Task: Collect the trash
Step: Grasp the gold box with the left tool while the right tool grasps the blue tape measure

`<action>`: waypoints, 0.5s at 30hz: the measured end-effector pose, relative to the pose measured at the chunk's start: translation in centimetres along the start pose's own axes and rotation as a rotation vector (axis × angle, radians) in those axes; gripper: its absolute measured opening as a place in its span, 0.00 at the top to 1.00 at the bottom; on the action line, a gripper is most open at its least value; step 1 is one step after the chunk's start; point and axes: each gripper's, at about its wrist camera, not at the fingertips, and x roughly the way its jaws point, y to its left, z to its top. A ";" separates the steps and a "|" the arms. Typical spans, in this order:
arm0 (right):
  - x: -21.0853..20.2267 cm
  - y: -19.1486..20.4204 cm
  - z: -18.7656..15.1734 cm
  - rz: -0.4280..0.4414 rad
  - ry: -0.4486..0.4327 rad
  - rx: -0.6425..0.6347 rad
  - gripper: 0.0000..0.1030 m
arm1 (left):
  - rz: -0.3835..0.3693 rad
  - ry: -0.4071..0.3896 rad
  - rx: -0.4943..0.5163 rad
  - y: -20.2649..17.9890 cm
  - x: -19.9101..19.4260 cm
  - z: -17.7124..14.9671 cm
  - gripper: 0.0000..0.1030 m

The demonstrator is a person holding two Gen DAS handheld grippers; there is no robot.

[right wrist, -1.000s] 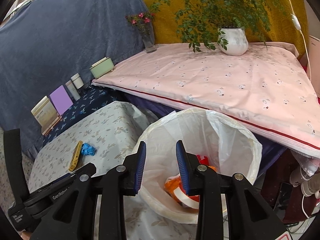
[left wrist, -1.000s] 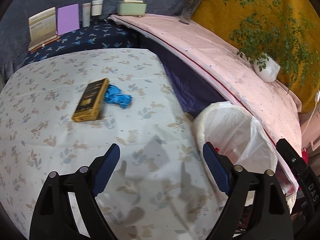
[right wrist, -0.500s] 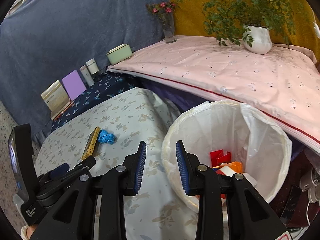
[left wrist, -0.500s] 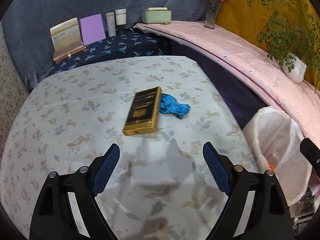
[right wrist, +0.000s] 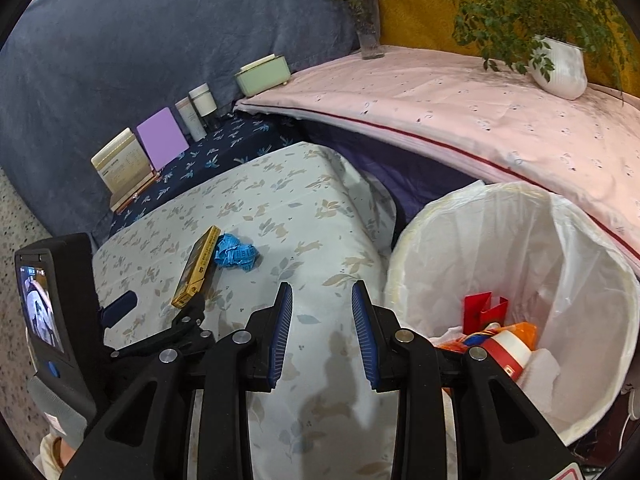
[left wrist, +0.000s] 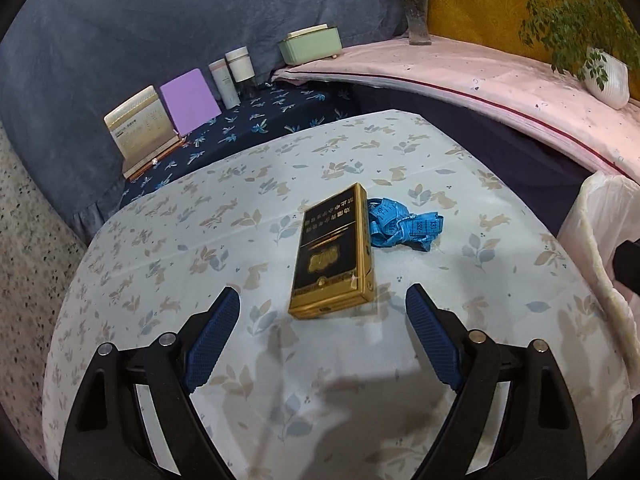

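Note:
A black and gold box point(left wrist: 334, 252) lies flat on the floral-cloth table point(left wrist: 200, 248), with a crumpled blue measuring tape point(left wrist: 404, 224) touching its right side. My left gripper point(left wrist: 322, 340) is open and empty, just short of the box's near end. My right gripper point(right wrist: 322, 328) is open with a narrow gap and empty, over the table's right part. The box point(right wrist: 197, 266) and tape point(right wrist: 235, 255) lie to its left. A white-lined trash bin point(right wrist: 516, 240) with red and orange trash stands to its right.
A card stand point(left wrist: 140, 128), purple card point(left wrist: 190, 98), two white jars point(left wrist: 236, 70) and a green box point(left wrist: 310, 44) line the back. A flower vase point(left wrist: 416, 20) and a potted plant point(left wrist: 606, 78) stand on the pink shelf point(left wrist: 500, 80). The bin's edge point(left wrist: 600, 240) lies right.
My left gripper has swung left from the bin and closed in on the box. My right gripper has moved left from over the bin to over the table. Both stayed open.

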 end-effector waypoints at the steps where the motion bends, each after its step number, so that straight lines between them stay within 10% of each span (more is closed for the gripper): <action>1: 0.4 0.1 0.1 0.002 0.005 -0.002 0.70 | -0.008 0.007 -0.005 0.0 0.4 0.1 0.21; 15: 5.0 2.5 1.3 0.028 0.047 -0.037 0.70 | -0.100 0.045 -0.128 3.0 2.0 0.3 0.70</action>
